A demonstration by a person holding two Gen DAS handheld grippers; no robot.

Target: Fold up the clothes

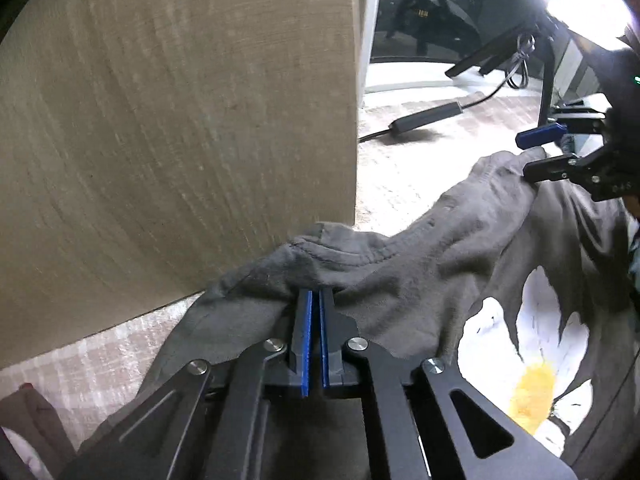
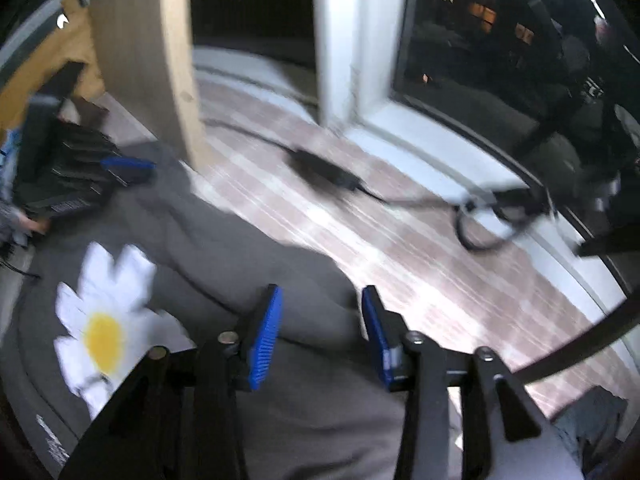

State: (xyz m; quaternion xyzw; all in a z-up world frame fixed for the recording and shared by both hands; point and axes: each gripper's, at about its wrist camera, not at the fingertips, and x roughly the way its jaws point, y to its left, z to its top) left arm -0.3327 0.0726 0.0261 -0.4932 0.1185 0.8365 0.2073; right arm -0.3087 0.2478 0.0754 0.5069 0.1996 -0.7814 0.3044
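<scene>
A grey shirt with a white and yellow daisy print lies rumpled on a checked floor covering. My left gripper is shut on a stitched hem of the shirt, its blue pads almost together and the cloth bunched at the tips. My right gripper stands open over the grey shirt, to the right of the daisy. In the left wrist view the right gripper shows at the far corner of the shirt, its fingers apart around the cloth edge. The left gripper appears at the far left of the right wrist view.
A tall light wooden panel rises just behind the shirt on the left. A black power brick with its cable lies on the checked covering. Behind it are a white window frame and dark stand legs.
</scene>
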